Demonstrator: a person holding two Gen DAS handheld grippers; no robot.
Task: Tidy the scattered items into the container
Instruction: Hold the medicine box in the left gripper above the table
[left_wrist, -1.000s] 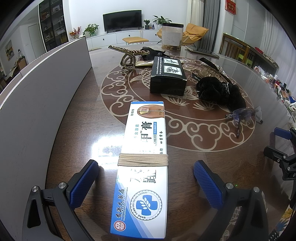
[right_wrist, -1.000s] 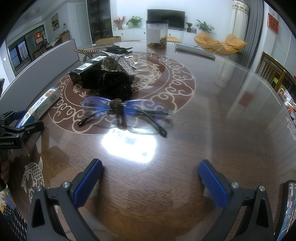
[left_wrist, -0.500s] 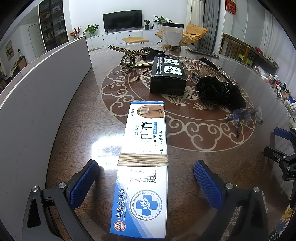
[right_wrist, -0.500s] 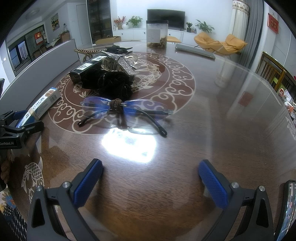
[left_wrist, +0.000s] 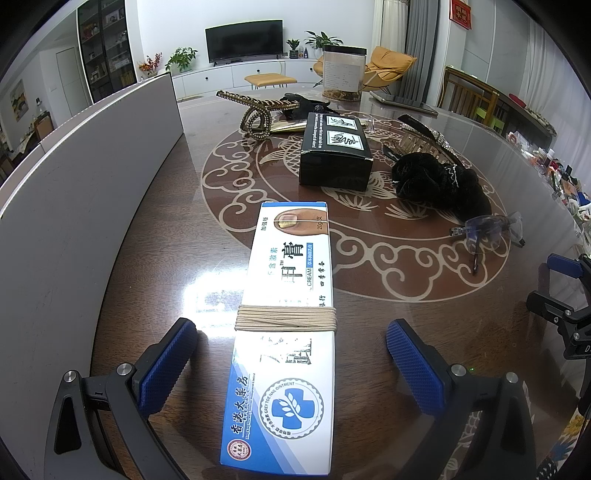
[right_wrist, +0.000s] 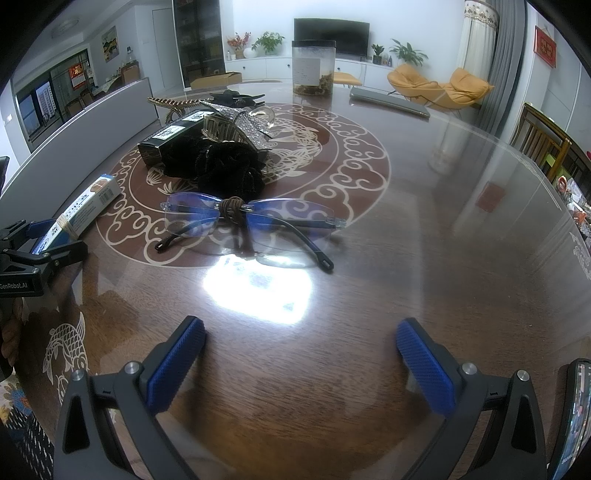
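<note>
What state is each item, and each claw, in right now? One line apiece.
Left claw: open, straddling the ointment box.
Right claw: open, empty.
Ointment box: flat, shut, string-wrapped.
Glasses: arms unfolded, bridge wrapped in cord.
Black box: flat, shut.
Jar: upright, lidded.

Bare glossy brown table (right_wrist: 424, 229) lay open right of the blue-lensed glasses (right_wrist: 251, 221); a grey upright panel (left_wrist: 81, 206) walled the left side.

You see: box (left_wrist: 284, 332) white and blue, beige band | carton (left_wrist: 335, 151) black | scrunchie (left_wrist: 436, 181) black | table (right_wrist: 424, 258) dark brown, cream scrollwork, centre frame | glasses (right_wrist: 251, 221) blue-tinted | pads (left_wrist: 168, 363) blue
</note>
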